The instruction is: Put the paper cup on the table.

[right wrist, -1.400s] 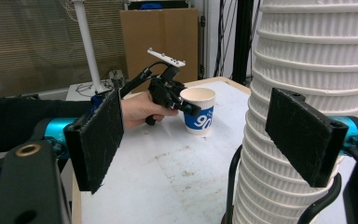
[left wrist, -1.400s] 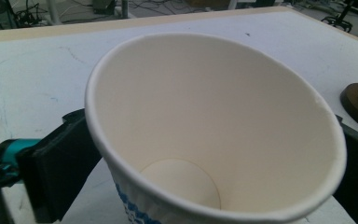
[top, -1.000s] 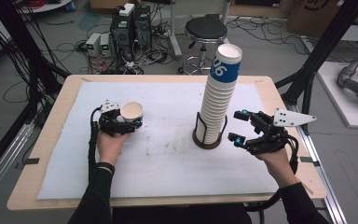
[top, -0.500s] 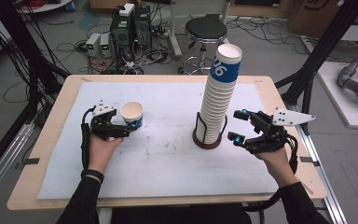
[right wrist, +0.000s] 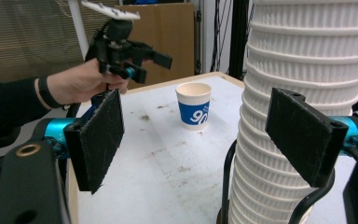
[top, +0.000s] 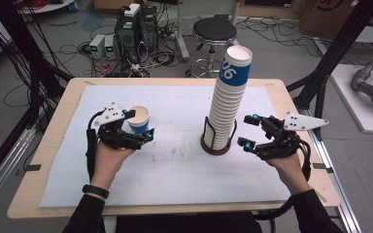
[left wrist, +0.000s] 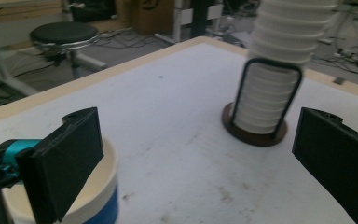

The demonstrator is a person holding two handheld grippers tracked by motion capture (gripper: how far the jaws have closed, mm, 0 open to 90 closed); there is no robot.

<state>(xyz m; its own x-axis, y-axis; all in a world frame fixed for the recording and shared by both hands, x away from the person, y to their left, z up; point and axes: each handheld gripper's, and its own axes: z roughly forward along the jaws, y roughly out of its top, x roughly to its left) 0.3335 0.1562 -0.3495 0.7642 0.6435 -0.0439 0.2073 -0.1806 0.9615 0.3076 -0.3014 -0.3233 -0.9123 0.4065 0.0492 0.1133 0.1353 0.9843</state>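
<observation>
- My left gripper (top: pixel 143 130) has let go and lifted, jaws released.
- Cup (top: pixel 139 120) stands alone, left half of the table (top: pixel 184 85); placement done.
- Right gripper (top: pixel 252 131) waits, jaws apart, beside the stack (top: pixel 226 102).

I see the cup (top: pixel 139 119), a white paper one with a blue band and white digits, standing upright on the white mat, mouth open and empty. It sits on the table's left half, well apart from the stack (top: pixel 228 97), a tall column of the same ribbed white cups, blue-banded at the top, upright in a black wire holder on a round dark base.
</observation>
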